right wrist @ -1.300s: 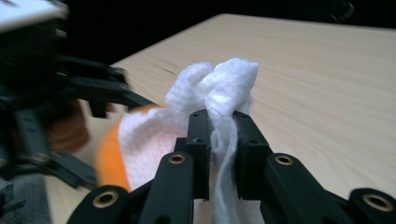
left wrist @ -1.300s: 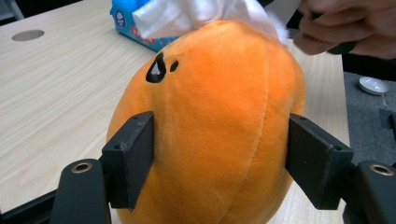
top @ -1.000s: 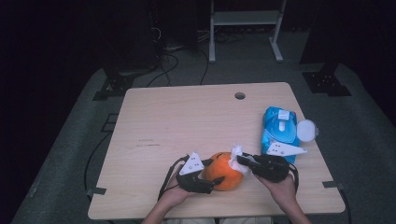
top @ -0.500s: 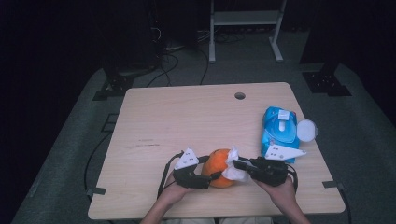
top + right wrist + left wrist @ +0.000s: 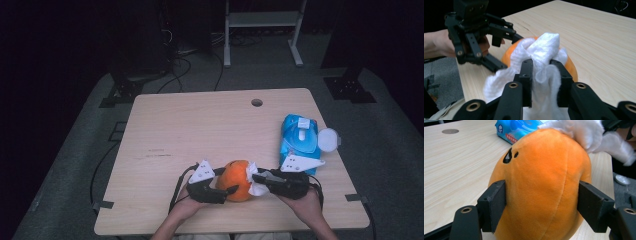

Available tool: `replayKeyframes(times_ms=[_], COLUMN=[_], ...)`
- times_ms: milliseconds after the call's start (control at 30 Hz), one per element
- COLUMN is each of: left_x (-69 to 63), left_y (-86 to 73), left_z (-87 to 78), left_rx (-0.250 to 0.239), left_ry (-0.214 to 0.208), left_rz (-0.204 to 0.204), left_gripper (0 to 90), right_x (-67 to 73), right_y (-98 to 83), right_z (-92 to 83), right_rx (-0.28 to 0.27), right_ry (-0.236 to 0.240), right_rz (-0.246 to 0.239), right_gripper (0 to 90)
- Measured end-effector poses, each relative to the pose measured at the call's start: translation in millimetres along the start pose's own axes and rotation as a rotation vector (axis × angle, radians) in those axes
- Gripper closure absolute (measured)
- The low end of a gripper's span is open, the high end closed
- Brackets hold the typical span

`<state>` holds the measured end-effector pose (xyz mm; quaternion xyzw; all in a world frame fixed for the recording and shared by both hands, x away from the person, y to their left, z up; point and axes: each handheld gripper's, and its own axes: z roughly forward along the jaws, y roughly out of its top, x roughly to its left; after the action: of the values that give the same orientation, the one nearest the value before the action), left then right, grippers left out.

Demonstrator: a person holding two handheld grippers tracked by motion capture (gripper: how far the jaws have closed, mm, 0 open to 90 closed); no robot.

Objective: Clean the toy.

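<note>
We found the table largely bare, with a blue wipes pack lying near its 3 o'clock edge. The orange plush toy sat at the 6 o'clock edge, between the two grippers. The left gripper held it from 9 o'clock, its pads pressed into both flanks at a middling spread, as the left gripper view confirmed on the toy. The right gripper approached from 3 o'clock, its jaws standing narrow around a bunched white wipe that rested on the toy's upper side; those jaws had just been opening slightly, with the wipe between them. Whether the pads pressed on it we could not tell.

We judged the toy light, soft and yielding (the fabric dimpled under the pads), not fragile and unlikely to slip. The widest midsection seemed the soundest place to hold. The wipe looked limp and apt to drop from slack jaws.
</note>
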<state>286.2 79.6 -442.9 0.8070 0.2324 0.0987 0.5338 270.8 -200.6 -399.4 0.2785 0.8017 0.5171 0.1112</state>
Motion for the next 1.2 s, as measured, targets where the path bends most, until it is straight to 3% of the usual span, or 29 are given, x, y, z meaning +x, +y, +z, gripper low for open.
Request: replayKeyframes(times_ms=[200, 267, 300, 433, 500, 600, 633, 767, 833, 900, 1000, 1033, 1100, 1133, 1200], left_x=[-7.4, -6.2, -5.5, -5.7, -5.1, -2.3, 0.9, -0.7, -1.9, -0.9, -1.6, -1.6, -1.4, -1.4, -1.6], left_y=[1.2, 0.8, 0.7, 0.4, -0.5, -1.4, -1.8, -1.1, -1.5, -2.7, -3.3, -3.6, -4.1, -4.1, -5.1], left_z=[3.5, 2.6, 2.3, 2.7, 1.8, -0.4, -0.6, 2.1, 1.5, 0.1, -0.3, -0.6, -0.7, -0.7, -1.3], left_rx=[0.021, 0.023, 0.021, 0.011, 0.008, 0.006, 0.001, 0.000, 0.002, -0.003, 0.001, 0.003, 0.002, 0.009, 0.010], left_ry=[-0.001, 0.004, 0.004, 0.012, 0.011, 0.011, 0.006, 0.009, 0.014, 0.005, -0.006, -0.008, -0.012, -0.022, -0.028], left_rz=[0.041, 0.042, 0.040, 0.043, 0.044, 0.031, 0.014, 0.026, 0.028, 0.024, 0.040, 0.045, 0.045, 0.055, 0.067], left_gripper=[26.2, 25.9, 26.6, 29.1, 29.2, 29.1, 29.1, 29.2, 29.4, 29.6, 29.6, 29.6, 29.4, 29.3, 29.0], right_x=[5.7, 6.8, 7.0, -6.9, -16.9, -27.0, -27.1, -14.8, -9.1, -13.4, -23.6, -30.9, -35.8, -33.7, -22.4], right_y=[2.4, 1.8, 1.3, -3.1, -9.7, -20.0, -20.9, -10.3, -6.2, -9.3, -14.3, -18.7, -24.3, -23.2, -14.0], right_z=[10.0, 14.0, 14.0, 11.7, 8.4, 4.6, 3.8, 6.2, 10.3, 11.2, 10.5, 11.0, 12.2, 12.4, 13.5], right_rx=[-0.050, -0.065, -0.064, -0.071, -0.061, -0.053, -0.064, -0.121, -0.112, -0.111, -0.081, -0.064, -0.073, -0.082, -0.098], right_ry=[-0.015, -0.025, -0.045, -0.086, -0.137, -0.111, -0.080, 0.032, 0.019, 0.005, -0.079, -0.105, -0.086, -0.076, -0.052], right_rz=[-0.015, -0.019, -0.017, 0.055, 0.090, 0.143, 0.155, 0.131, 0.089, 0.112, 0.127, 0.161, 0.210, 0.209, 0.147], right_gripper=[63.0, 67.1, 74.3, 79.5, 79.7, 79.7, 79.7, 79.4, 79.0, 79.0, 79.2, 79.1, 79.0, 78.9, 78.9])
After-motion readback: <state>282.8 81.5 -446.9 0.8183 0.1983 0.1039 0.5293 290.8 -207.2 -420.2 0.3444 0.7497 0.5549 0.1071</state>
